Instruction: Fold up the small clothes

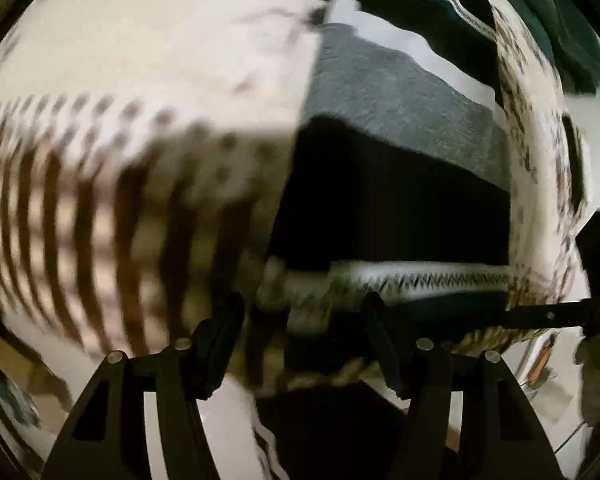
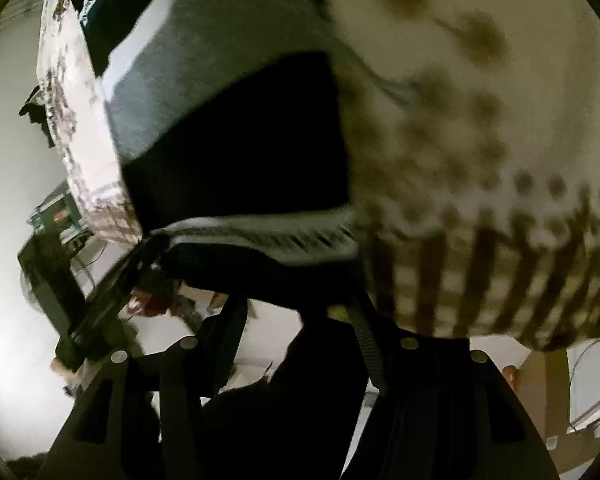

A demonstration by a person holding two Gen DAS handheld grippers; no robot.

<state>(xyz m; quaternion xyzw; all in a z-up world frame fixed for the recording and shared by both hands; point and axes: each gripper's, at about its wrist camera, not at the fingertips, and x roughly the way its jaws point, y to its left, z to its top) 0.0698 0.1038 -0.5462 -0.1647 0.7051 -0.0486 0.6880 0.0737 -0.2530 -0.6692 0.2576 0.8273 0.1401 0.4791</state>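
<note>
Although blur smears both views, the patterned bedspread fills the space ahead of each gripper, with folded dark, grey and white clothes stacked just beyond the fingers. Left gripper and right gripper stand half open, apparently empty, so several pieces look folded; what remains is unclear.

Cloth seemingly cream, brown-striped

Dim, heavily motion-blurred fisheye views with dark, curved edges.
</note>
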